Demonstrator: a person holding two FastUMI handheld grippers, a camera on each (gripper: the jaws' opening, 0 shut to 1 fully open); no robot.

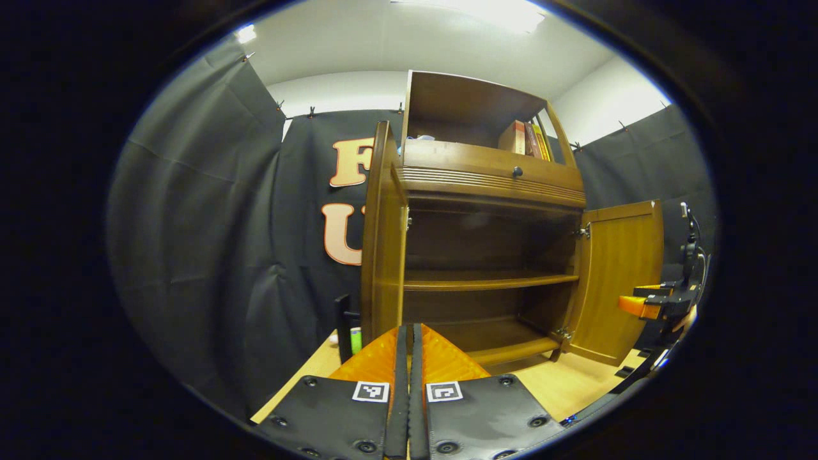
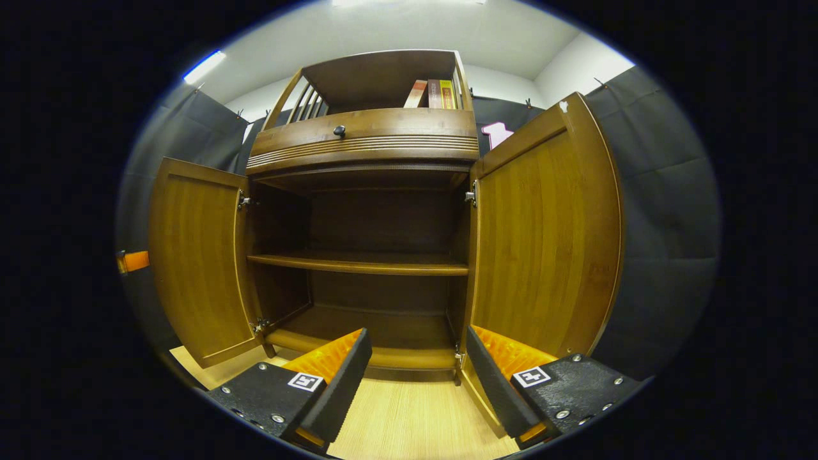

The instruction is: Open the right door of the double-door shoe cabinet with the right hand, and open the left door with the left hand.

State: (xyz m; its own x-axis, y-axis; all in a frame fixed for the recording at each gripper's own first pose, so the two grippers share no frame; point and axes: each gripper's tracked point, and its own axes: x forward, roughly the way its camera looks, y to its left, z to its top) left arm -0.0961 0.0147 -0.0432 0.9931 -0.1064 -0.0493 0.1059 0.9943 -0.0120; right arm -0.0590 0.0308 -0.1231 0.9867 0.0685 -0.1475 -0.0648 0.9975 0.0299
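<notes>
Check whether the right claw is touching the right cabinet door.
Cannot tell. In the right gripper view the right claw is open, with the right door standing open just above its right finger; that finger overlaps the door's lower edge, so no gap or contact shows plainly.

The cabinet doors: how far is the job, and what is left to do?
Both look done. In the right gripper view the left door and the right door stand swung wide, showing the shelf. The right tool is open and holds nothing; the left tool is shut on nothing. Nothing seems left but to withdraw.
</notes>
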